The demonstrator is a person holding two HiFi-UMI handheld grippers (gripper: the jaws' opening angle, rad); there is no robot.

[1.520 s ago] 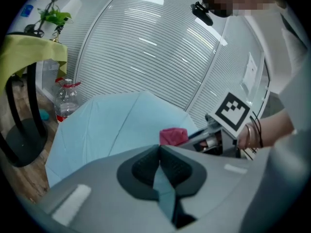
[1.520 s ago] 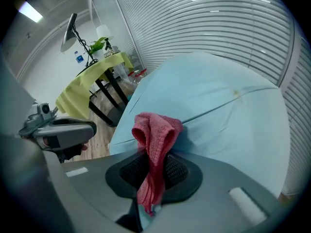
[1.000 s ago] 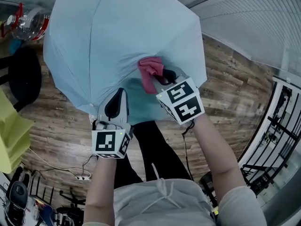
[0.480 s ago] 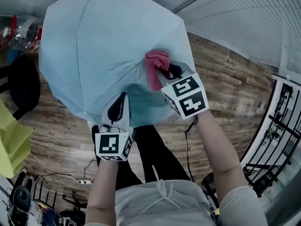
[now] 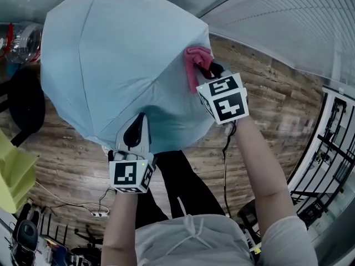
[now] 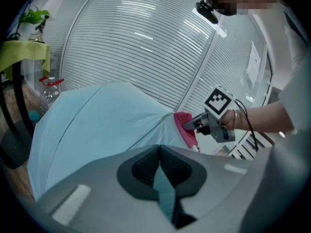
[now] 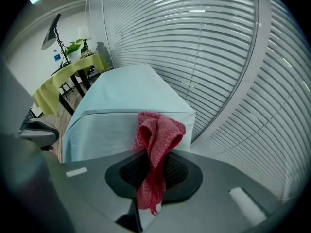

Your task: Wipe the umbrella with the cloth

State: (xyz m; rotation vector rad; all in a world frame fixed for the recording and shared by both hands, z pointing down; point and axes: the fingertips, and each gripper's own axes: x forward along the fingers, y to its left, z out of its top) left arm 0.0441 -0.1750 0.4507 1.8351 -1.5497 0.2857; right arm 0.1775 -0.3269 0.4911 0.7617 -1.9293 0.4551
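An open pale blue umbrella (image 5: 116,65) fills the upper left of the head view, its canopy facing me. My left gripper (image 5: 137,131) is shut on the canopy's near edge, and blue fabric (image 6: 163,188) shows pinched between its jaws. My right gripper (image 5: 206,71) is shut on a pink cloth (image 5: 195,60), which is pressed against the canopy's right edge. In the right gripper view the cloth (image 7: 155,144) hangs bunched from the jaws in front of the umbrella (image 7: 126,106). The left gripper view shows the right gripper (image 6: 190,124) holding the cloth (image 6: 186,128) at the canopy's far side.
Wooden floor (image 5: 266,98) lies below. A wall of white blinds (image 5: 288,21) runs along the top right. A black railing (image 5: 324,148) stands at the right. A yellow-covered table (image 5: 11,165) and a black chair (image 5: 25,101) are at the left, cables (image 5: 83,201) on the floor.
The right gripper has carried the pink cloth up and to the right across the canopy, from its middle to its right edge. The umbrella has tilted and shifted slightly left. The left gripper keeps its hold.
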